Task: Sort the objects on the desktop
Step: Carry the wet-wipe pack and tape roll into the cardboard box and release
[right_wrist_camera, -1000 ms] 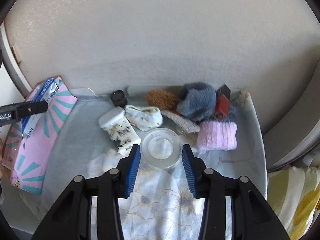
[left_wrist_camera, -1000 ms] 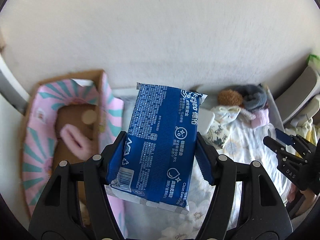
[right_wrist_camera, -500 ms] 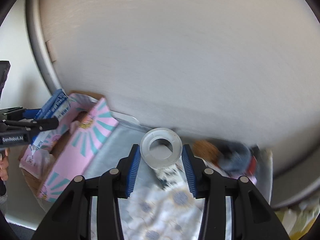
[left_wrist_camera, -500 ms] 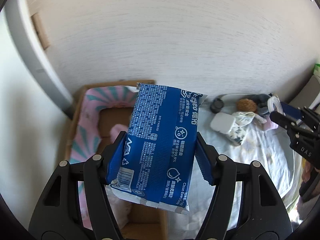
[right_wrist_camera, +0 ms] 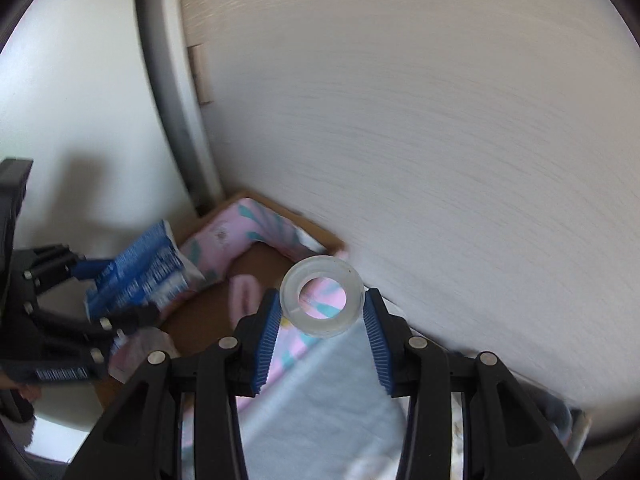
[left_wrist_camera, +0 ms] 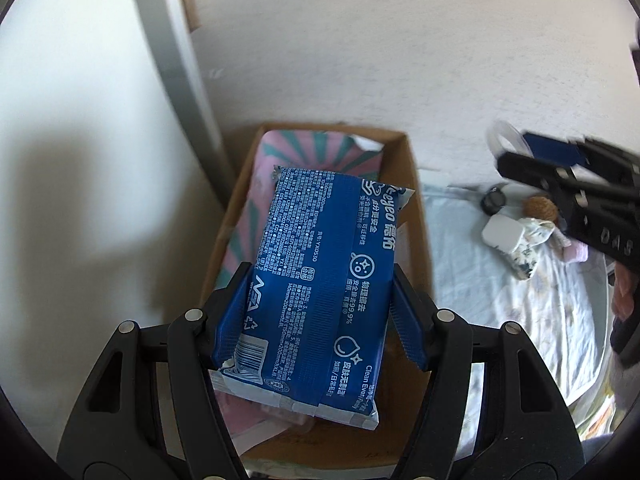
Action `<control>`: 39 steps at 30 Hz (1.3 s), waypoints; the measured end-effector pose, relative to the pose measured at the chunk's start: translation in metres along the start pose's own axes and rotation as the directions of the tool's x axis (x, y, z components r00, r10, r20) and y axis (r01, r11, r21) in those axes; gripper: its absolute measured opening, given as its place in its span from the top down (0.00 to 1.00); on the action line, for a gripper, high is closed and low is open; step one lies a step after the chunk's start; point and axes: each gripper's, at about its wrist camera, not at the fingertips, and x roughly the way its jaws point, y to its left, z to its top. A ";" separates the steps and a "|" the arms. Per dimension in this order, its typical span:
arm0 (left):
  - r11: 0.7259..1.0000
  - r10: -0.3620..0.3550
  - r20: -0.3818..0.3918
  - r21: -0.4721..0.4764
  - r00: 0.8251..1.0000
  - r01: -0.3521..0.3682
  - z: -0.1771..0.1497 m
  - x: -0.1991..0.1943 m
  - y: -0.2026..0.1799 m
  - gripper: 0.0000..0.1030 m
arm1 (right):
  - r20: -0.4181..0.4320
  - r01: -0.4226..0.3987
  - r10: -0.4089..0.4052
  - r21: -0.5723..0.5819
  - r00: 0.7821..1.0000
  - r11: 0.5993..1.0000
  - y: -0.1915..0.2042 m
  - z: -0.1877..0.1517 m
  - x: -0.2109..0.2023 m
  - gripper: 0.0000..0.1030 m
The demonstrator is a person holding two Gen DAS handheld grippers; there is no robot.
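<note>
The left gripper (left_wrist_camera: 320,312) clamps its blue ribbed pads on the long sides of a flat blue plastic wipes packet with white print (left_wrist_camera: 324,280); the packet hangs above an open brown cardboard box lined with pink and teal striped card (left_wrist_camera: 416,216); the right gripper (right_wrist_camera: 320,328) pinches a translucent ring of clear tape (right_wrist_camera: 322,298) by its outer edge, over the box's near corner; inside the box lies a pink fuzzy item (right_wrist_camera: 242,294); just beside the box spreads a pale floral cloth (left_wrist_camera: 520,308) carrying a white lidded container (left_wrist_camera: 502,232), a small black cap (left_wrist_camera: 495,199) and a brown fuzzy ball (left_wrist_camera: 540,208).
</note>
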 end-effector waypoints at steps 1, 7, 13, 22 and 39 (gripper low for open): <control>1.000 0.006 -0.003 -0.003 1.000 -0.006 -0.002 0.000 0.002 0.40 | -0.009 -0.010 0.010 -0.018 1.000 1.000 0.005 0.005 0.006 0.62; 0.999 0.019 -0.038 -0.040 0.999 -0.020 -0.016 0.012 0.020 0.40 | -0.048 -0.067 0.062 -0.106 0.997 0.992 0.035 0.033 0.039 0.62; 0.997 0.017 -0.063 -0.079 0.998 -0.022 -0.025 0.023 0.033 0.40 | -0.109 -0.116 0.101 -0.142 0.989 0.983 0.059 0.051 0.077 0.62; 0.993 0.003 -0.085 -0.116 0.996 -0.013 -0.032 0.035 0.042 0.40 | -0.178 -0.138 0.109 -0.154 0.978 0.978 0.078 0.061 0.114 0.62; 0.998 0.004 -0.077 -0.070 0.997 -0.009 -0.022 0.031 0.031 0.00 | -0.185 -0.181 0.179 0.004 0.966 0.983 0.062 0.053 0.118 0.16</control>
